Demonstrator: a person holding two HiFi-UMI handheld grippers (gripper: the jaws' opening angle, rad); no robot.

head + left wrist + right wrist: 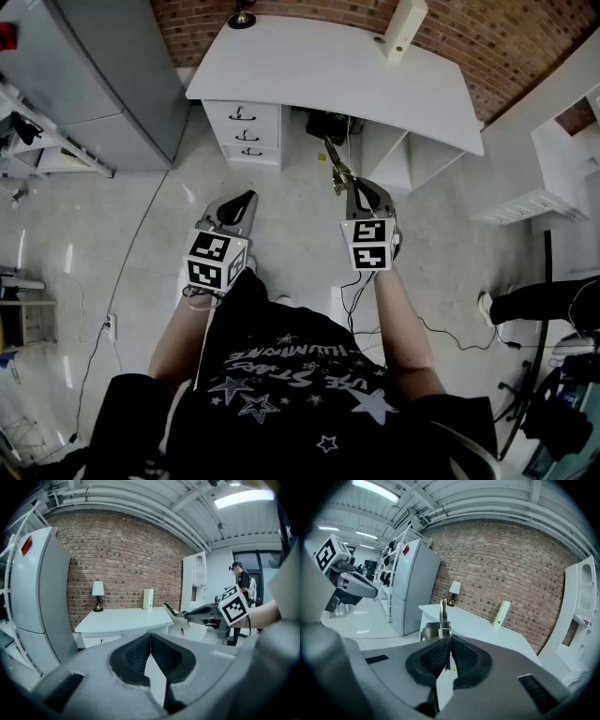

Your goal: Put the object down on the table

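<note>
Metal tool [336, 169], slim and silvery, pinched between the dark ribbed pads of the right claw [361, 194] and poking out forward past them; seen up in the air over the pale floor [281, 202], just short of the front edge of the white counter [319, 66] and not touching it. In the right gripper view, same tool [443, 613] standing as a thin upright strip rising from the pads, right claw [450, 644] closed narrowly on its lower end; what kind of tool, hard to tell. In the left gripper view, tool [177, 616] sticking out to the left from the other gripper, counter [122, 618] behind it. Left claw [242, 202] held level beside the right, well apart from it, pads pressed together at the tips with nothing between them, confirmed in its own view [150, 641]. On the counter, near the brick wall: small lamp [242, 17] at the left end and tall white box [403, 28] standing further right, both well away from the tool. Drawer stack [242, 134] under the counter's left side, open kneehole beside it. Grey fridge [103, 75] left of the counter. At the bottom of the head view, black shirt with star print and two bare forearms reaching to the grippers.
</note>
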